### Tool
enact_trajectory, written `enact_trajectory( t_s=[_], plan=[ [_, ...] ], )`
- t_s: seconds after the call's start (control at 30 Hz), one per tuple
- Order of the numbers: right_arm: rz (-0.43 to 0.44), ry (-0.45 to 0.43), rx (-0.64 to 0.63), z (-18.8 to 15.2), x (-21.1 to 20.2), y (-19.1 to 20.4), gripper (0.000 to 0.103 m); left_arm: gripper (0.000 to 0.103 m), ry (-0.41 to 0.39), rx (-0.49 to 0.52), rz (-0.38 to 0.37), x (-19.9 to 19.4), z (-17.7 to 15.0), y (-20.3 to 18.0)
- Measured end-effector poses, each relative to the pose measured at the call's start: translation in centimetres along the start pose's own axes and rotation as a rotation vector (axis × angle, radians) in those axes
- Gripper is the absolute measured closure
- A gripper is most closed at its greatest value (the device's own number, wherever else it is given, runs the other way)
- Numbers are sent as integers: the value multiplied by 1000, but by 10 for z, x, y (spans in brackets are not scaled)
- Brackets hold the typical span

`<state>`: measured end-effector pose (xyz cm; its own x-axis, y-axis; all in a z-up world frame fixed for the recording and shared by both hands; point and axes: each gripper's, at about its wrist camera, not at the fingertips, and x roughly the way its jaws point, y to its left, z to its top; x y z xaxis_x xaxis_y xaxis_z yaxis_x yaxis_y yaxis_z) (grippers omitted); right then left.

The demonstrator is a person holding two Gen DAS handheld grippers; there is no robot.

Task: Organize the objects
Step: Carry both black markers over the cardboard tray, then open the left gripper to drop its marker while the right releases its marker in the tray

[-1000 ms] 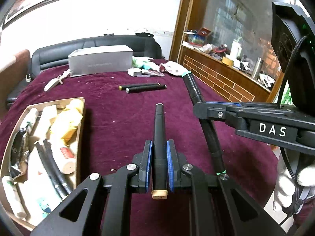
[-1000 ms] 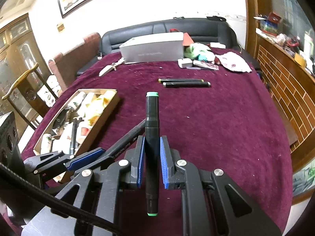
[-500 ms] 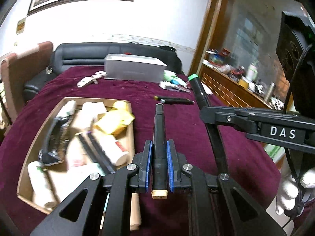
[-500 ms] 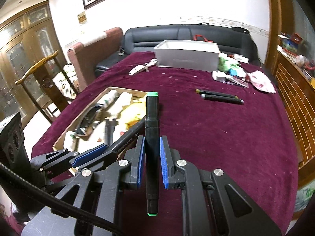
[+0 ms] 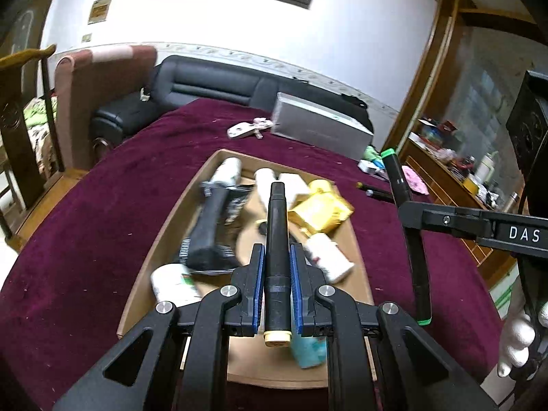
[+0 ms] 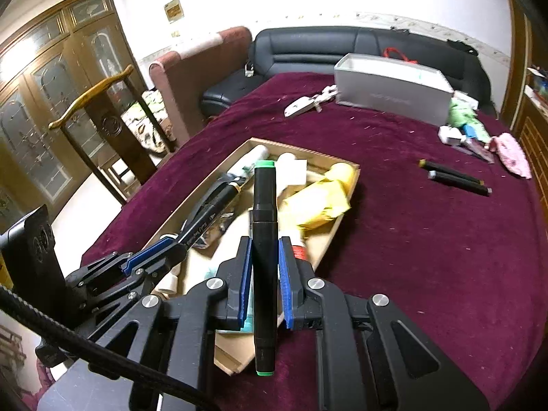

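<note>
Gripping 1 marker (image 5: 276, 239) each, both claws hover over the box (image 6: 346, 167) — only the right view shows 2 loose markers (image 6: 455, 179) clearly.

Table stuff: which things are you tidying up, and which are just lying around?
Part of the tidying:
- beige-capped marker in the left gripper
- green-capped marker in the right gripper
- cardboard tray of bits
- two black markers on the cloth

Just lying about:
- grey box
- pink cloth
- black sofa
</note>
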<state>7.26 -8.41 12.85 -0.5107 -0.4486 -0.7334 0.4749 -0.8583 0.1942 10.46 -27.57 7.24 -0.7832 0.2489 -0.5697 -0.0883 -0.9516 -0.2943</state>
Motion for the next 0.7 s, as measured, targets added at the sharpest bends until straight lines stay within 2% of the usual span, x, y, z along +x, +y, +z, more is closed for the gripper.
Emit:
enact_trajectory(
  t_s=[0.33,0.7],
  plan=[
    [69,133,88,12,73,-1,90,91,52,-35,15,26,0,23],
    [31,229,117,40,133,-3,90,92,112,-44,13,44,2,20]
  ],
)
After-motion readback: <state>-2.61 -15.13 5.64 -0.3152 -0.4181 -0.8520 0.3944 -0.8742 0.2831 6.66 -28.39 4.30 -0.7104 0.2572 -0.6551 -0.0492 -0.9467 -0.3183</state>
